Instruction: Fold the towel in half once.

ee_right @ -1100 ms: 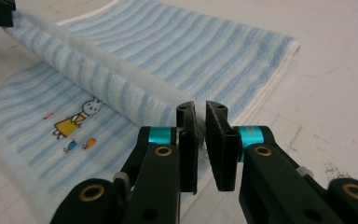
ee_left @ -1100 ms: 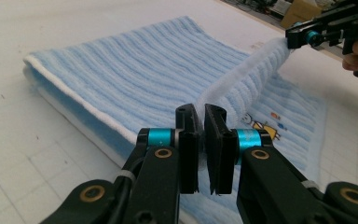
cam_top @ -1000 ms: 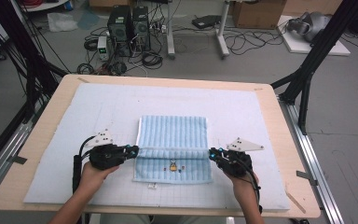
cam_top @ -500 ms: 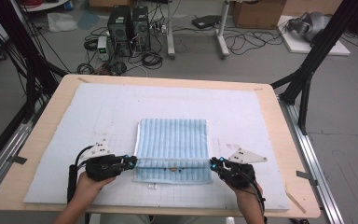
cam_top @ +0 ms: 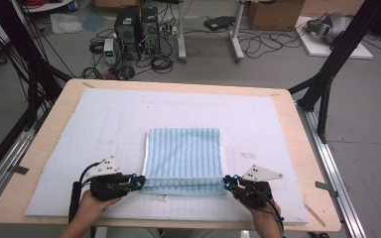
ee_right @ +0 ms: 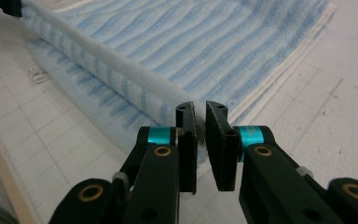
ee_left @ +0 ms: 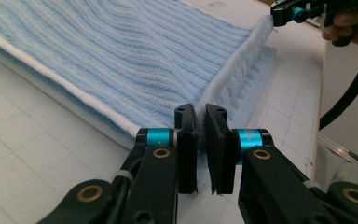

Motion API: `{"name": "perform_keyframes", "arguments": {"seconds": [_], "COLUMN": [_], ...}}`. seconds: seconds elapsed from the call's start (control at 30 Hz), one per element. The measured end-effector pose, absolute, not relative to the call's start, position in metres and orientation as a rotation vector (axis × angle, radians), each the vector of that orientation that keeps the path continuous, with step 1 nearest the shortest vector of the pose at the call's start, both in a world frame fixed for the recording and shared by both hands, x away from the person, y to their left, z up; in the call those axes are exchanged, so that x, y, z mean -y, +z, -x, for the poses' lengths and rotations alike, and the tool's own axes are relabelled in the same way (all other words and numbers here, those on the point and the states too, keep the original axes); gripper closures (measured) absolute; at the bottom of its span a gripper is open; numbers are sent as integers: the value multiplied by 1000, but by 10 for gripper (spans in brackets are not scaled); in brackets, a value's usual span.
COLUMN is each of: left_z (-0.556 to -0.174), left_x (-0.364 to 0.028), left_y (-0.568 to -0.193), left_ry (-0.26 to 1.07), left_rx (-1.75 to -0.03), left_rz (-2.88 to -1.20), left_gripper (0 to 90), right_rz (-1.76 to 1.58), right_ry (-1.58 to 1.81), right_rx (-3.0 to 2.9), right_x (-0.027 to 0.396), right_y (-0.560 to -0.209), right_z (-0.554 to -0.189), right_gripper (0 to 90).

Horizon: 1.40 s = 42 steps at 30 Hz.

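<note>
1. Low in the middle of the high view, a striped blue towel (cam_top: 183,156) lies folded on the white mat (cam_top: 104,124) covering the table (cam_top: 54,124).
2. Its folded near edge runs left to right between both grippers.
3. At that edge's left corner, the left gripper (cam_top: 140,182) is clamped on cloth.
4. At the right corner, equally near, the right gripper (cam_top: 225,182) pinches likewise.
</note>
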State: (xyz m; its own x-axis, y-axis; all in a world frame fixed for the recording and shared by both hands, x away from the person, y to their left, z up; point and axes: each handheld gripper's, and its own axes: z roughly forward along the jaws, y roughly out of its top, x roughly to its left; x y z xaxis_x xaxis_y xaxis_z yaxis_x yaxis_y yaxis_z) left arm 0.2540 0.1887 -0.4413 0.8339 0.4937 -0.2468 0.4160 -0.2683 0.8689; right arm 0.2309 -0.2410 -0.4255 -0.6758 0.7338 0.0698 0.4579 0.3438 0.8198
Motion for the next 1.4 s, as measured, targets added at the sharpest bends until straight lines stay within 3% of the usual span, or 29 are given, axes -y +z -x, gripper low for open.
{"name": "perform_keyframes", "arguments": {"seconds": [0.1,0.2,0.5,0.83,1.13,1.4], "left_z": [-255,-257,-278,-335,-361,-385], "left_x": [-192,-196,-195,-193,-191,-180], "left_y": [-439,-435,-431,-432,-439,-443], "left_ry": [85,121,179,233,259,220], "left_rx": [-735,-768,-818,-949,-1013,-1106], "left_rz": [-1875,-1824,-1799,-1769,-1739,-1768], "left_gripper": [598,518,517,514,531,459], "right_rz": [-1078,-1083,-1091,-1160,-1192,-1194], "right_ry": [1246,1275,1280,1276,1280,1299], "right_rx": [-2326,-2290,-2267,-2184,-2162,-2164], "right_x": [241,243,233,232,234,242], "right_y": [-427,-422,-423,-425,-425,-424], "right_z": [-230,-230,-242,-279,-302,-300], "right_gripper": [640,590,579,606,607,582]}}
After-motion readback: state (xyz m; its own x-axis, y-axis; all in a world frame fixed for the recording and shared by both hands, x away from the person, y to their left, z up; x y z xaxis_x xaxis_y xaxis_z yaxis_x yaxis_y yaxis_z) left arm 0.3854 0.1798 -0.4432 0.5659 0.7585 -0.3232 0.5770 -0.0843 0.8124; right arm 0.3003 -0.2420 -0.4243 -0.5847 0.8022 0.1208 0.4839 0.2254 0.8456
